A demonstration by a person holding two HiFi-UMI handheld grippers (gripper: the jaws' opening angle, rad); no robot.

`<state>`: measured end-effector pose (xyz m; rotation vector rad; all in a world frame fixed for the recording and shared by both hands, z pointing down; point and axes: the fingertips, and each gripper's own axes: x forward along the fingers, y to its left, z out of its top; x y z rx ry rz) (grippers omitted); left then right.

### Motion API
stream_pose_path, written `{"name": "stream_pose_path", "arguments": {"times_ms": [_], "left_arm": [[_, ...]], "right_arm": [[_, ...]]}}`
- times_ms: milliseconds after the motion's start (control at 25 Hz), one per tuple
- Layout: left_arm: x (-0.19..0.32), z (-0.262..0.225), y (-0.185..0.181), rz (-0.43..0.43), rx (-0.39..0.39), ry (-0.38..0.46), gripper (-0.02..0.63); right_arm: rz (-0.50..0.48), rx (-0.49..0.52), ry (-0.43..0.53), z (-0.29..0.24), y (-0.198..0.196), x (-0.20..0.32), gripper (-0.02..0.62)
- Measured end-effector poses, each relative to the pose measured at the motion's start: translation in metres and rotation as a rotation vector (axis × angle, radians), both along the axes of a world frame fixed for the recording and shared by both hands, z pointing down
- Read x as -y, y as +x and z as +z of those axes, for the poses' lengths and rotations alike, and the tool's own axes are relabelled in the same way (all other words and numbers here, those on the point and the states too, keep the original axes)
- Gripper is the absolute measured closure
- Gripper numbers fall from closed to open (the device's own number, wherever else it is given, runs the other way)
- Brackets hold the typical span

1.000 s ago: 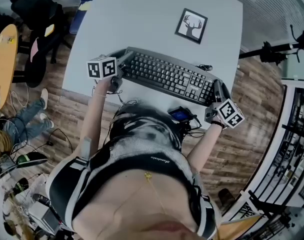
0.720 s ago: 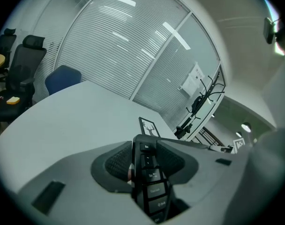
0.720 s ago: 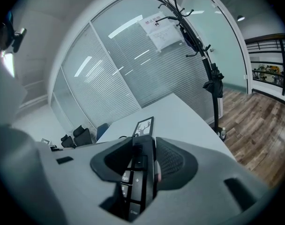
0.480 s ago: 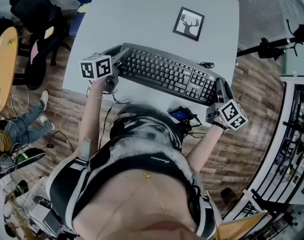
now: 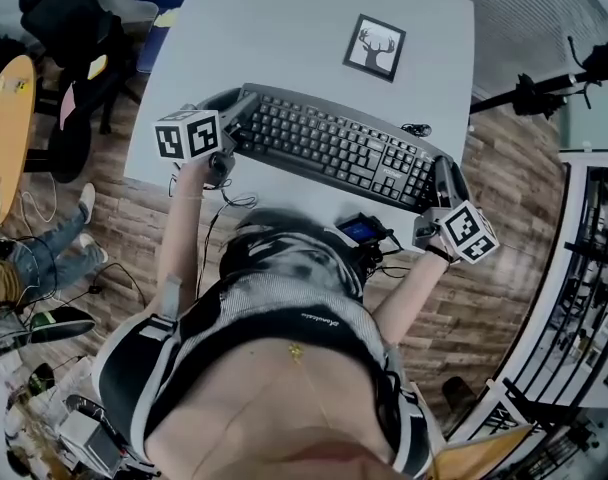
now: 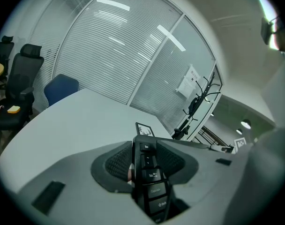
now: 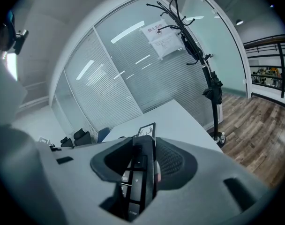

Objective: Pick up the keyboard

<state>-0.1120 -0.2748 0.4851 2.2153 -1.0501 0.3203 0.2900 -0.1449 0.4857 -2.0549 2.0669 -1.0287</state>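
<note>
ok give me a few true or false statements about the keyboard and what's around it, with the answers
1. The left gripper and the right gripper each clamp one end of the keyboard. True.
2. The left gripper's fingers hold the number-pad end. False: they hold the Esc end.
3. A framed deer picture lies on the table beyond the keyboard. True.
4. The deer picture touches the keyboard. False: bare table separates them.
5. The floor is carpeted. False: it is wood planking.

Keyboard [image 5: 329, 148] slightly higher above the table [image 5: 284, 28] than before.
</note>
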Motion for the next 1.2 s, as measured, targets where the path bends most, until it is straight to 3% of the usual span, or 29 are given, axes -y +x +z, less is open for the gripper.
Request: {"name": "stream_pose_path", "arguments": {"times_ms": [640,1040,1200], "left_arm": [[0.001,-0.015,-0.004,-0.018,0.015,0.031,0.453],[0.000,-0.013,-0.005,-0.022,0.023,0.021,0.453],[-0.005,-0.007,-0.001,-0.002,-0.011,-0.008,0.453]], "right_arm": [[-0.007,-0.003,0.019,-0.009,-0.002,0.002,0.445],[-0.015,-0.006,0.011,-0.007,-0.002,0.005,0.445],[-0.016,-0.004,0.013,-0.008,-0.003,0.005,0.445]]}}
